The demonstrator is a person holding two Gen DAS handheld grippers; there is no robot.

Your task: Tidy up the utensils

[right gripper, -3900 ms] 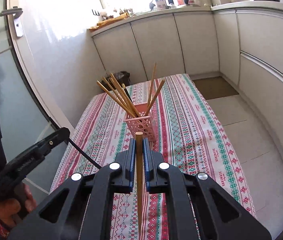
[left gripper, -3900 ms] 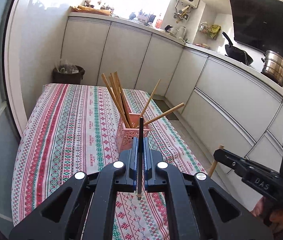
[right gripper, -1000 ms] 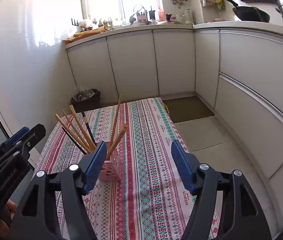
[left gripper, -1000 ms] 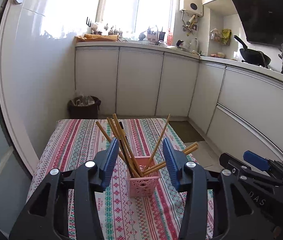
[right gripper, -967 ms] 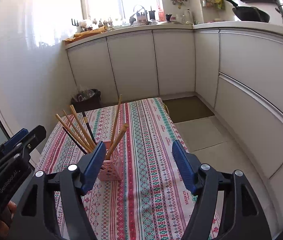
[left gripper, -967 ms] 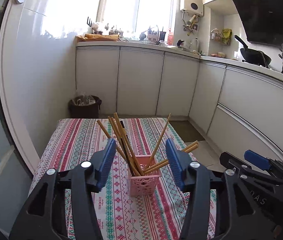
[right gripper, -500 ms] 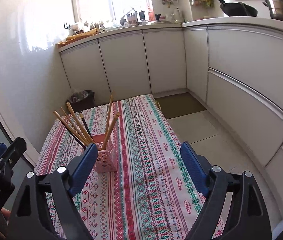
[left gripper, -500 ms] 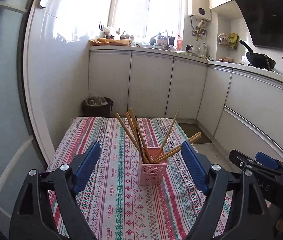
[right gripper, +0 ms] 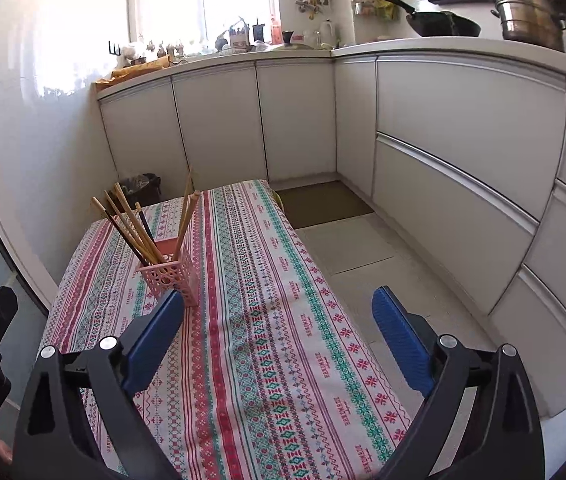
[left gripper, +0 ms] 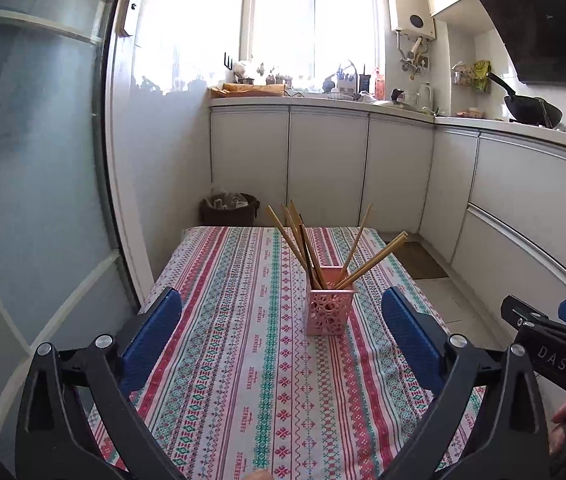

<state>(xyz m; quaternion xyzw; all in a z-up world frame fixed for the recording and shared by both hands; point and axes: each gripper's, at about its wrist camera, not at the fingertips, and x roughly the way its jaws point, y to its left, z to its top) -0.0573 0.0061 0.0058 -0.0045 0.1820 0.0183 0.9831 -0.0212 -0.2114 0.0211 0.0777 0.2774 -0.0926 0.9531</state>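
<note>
Both grippers have drawn back, fingers spread and empty; chopsticks (left gripper: 315, 246) stand ahead in the holder (left gripper: 329, 312); organizing looks finished.

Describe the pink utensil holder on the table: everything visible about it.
The pink holder is a small square basket, plastic by the look of it, with perforated lattice walls and a solid rim. It stands upright on the striped patterned tablecloth, toward the far half of the table. Several wooden chopsticks and at least one dark one lean out of it, fanned in different directions. Neither gripper touches it; both are open and empty.
</note>
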